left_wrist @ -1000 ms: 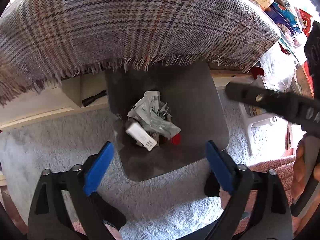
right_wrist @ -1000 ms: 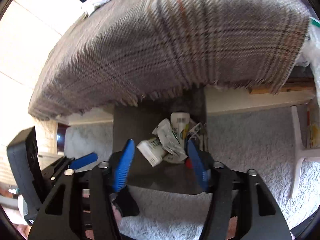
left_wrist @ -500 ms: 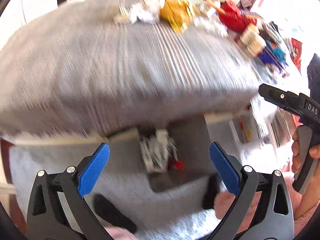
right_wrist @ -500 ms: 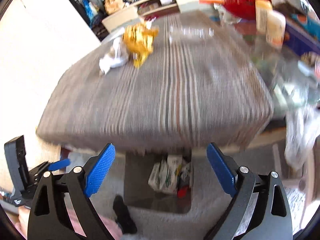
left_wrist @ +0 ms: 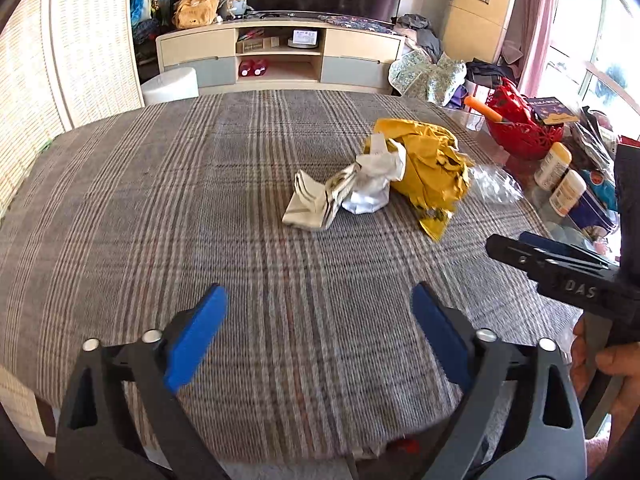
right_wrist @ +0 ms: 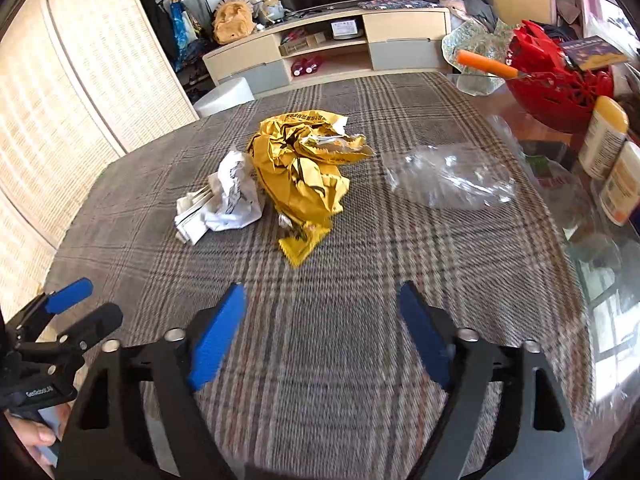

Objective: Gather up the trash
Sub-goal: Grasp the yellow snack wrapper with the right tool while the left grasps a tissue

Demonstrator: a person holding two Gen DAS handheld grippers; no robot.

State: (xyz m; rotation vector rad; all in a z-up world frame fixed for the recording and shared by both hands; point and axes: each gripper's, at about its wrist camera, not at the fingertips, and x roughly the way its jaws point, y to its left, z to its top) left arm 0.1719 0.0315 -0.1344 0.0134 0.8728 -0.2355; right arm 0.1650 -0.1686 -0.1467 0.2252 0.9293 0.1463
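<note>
Left gripper (left_wrist: 318,338): I have it spread wide with nothing between the blue pads, hanging over the near edge of the plaid tablecloth (left_wrist: 160,200).
Right gripper (right_wrist: 320,332): also spread wide and empty, over the near part of the cloth; in the left view I see it from the side at the right edge (left_wrist: 560,268).
Yellow wrapper (right_wrist: 308,172): crumpled, lying on the cloth ahead of my right gripper and slightly to its left, well apart from the pads; ahead and to the right of my left one (left_wrist: 428,168).
White paper (left_wrist: 340,192): a crumpled wad touching the yellow wrapper's left side, almost straight ahead of my left gripper, well apart from it.
Clear plastic (right_wrist: 452,176): a crushed see-through piece on the cloth, right of the wrapper, ahead and to the right of my right gripper.
Red basket (right_wrist: 560,80): at the table's far right, off the cloth.
Bottles (right_wrist: 604,136): two white ones just in front of the basket.
</note>
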